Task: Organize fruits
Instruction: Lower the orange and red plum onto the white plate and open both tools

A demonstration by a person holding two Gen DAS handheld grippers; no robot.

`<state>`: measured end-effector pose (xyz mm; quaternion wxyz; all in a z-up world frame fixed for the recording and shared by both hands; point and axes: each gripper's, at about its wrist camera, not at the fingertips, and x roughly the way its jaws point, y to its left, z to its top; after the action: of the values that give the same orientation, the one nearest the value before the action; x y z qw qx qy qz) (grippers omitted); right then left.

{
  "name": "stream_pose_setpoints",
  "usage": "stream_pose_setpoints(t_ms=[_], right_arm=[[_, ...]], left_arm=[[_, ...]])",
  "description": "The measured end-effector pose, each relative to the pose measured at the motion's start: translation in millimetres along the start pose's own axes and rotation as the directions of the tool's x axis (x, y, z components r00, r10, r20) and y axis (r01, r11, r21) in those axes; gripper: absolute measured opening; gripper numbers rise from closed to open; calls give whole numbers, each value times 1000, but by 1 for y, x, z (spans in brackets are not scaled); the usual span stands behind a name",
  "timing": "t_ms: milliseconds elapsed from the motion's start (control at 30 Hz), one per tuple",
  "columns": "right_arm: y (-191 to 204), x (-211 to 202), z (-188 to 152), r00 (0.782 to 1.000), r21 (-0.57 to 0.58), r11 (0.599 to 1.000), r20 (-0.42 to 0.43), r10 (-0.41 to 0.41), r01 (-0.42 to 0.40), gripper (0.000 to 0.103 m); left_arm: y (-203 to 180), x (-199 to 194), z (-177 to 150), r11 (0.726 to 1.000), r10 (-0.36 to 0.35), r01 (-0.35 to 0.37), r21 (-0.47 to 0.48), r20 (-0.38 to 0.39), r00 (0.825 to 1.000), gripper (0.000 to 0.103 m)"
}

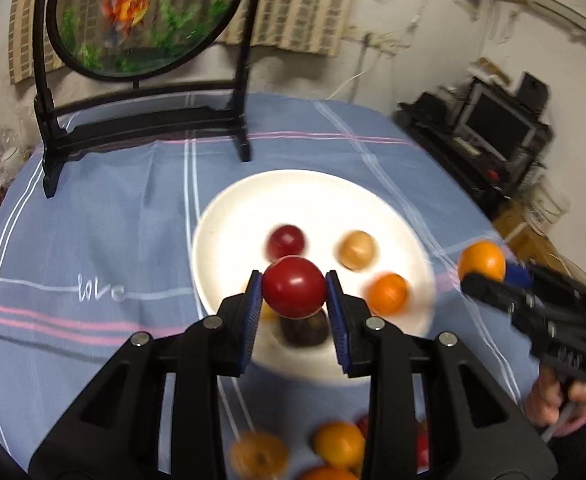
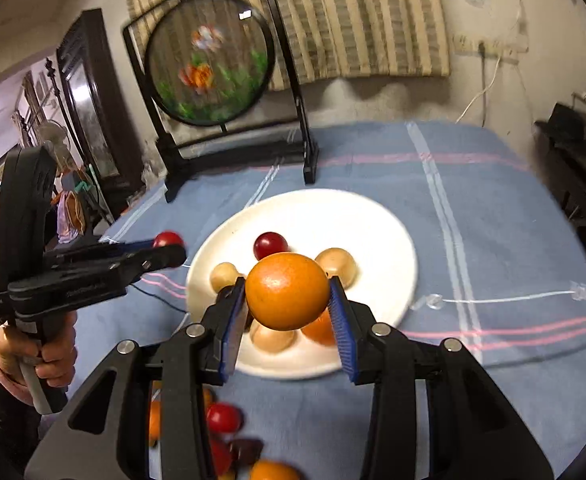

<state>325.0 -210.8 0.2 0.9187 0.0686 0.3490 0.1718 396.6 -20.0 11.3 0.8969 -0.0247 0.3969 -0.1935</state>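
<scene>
Nearest the person, loose fruit (image 1: 339,444) lies in a small heap on the blue checked cloth (image 1: 93,240) that covers the surface, waiting to be sorted. Just above it, the left hand-held gripper (image 1: 294,294) is clamped on a red fruit (image 1: 294,286), its blue pads pressing both sides so the round skin cannot roll out. The right hand-held gripper (image 2: 289,300) likewise squeezes an orange (image 2: 287,291) between its pads. Both are held clear of the cloth and angled down toward the white plate (image 1: 305,196), which suggests each fruit is being carried there for release. The plate already holds a red fruit (image 2: 270,245), pale yellow ones (image 2: 337,266) and another orange (image 1: 387,294), spread apart rather than piled, probably so nothing rolls off. Beyond the plate, well apart, a round fish picture in a black stand (image 2: 213,60) sits at the far edge of the surface, before a striped curtain (image 2: 353,20).
</scene>
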Motion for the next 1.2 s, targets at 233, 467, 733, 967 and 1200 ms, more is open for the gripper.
stream_pose_setpoints(t_ms=[233, 467, 733, 967, 1200], right_arm=[[6, 66, 13, 996, -47, 999, -89, 8, -12, 41], [11, 87, 10, 991, -74, 997, -130, 21, -31, 41], [11, 79, 7, 991, -55, 998, -133, 11, -19, 66], [28, -1, -3, 998, -79, 996, -38, 41, -44, 66], [43, -61, -79, 1000, -52, 999, -7, 14, -15, 66]], left_arm=[[18, 57, 27, 999, 40, -42, -33, -64, 997, 32], [29, 86, 22, 997, 64, -70, -43, -126, 990, 32], [24, 53, 21, 990, 134, -135, -42, -31, 991, 85], [12, -23, -6, 988, 155, -154, -16, 59, 986, 97], [0, -75, -101, 993, 121, -121, -7, 64, 991, 98]])
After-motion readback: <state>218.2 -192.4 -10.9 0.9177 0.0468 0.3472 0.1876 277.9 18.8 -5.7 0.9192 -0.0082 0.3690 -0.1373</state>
